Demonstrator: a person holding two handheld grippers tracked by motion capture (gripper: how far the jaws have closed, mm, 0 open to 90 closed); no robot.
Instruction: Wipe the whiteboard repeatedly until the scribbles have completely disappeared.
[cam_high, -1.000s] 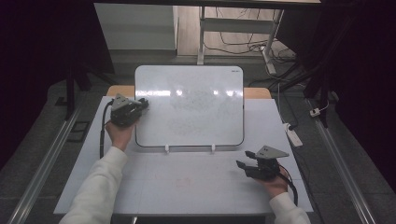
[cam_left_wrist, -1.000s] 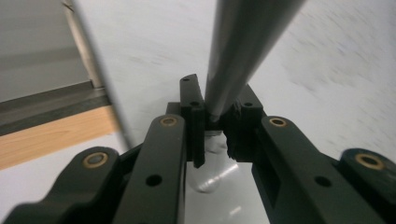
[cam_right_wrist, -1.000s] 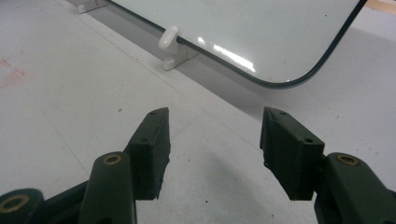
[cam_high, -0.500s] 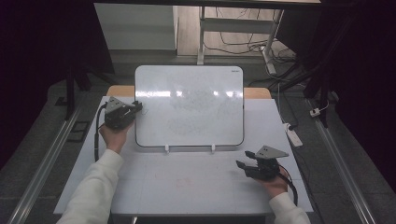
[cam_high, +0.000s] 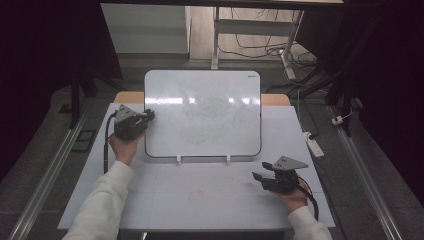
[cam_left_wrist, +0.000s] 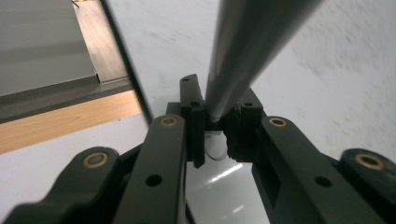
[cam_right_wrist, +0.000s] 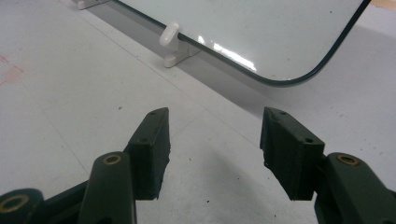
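Note:
A white board (cam_high: 202, 115) stands tilted on small feet at the back of the white table (cam_high: 200, 200). My left gripper (cam_high: 149, 115) is at the board's left edge, held in a hand with a white sleeve. In the left gripper view it (cam_left_wrist: 217, 116) is shut on a dark grey pen (cam_left_wrist: 252, 46), whose shaft runs up past the camera in front of the board (cam_left_wrist: 327, 56). My right gripper (cam_high: 257, 176) rests low over the table at the front right. Its jaws (cam_right_wrist: 215, 140) stand open with nothing between them, pointing toward the board's lower corner (cam_right_wrist: 261, 32).
Two white clip feet (cam_high: 178, 159) (cam_right_wrist: 173, 37) hold the board's lower edge. A wooden strip (cam_high: 275, 99) shows behind the board. A white power strip (cam_high: 312, 142) lies off the table's right side, with metal rails on both sides. Faint red marks (cam_right_wrist: 11, 70) stain the table.
The left gripper has shifted a little to the left and toward the person along the board's left edge. The right gripper has kept still.

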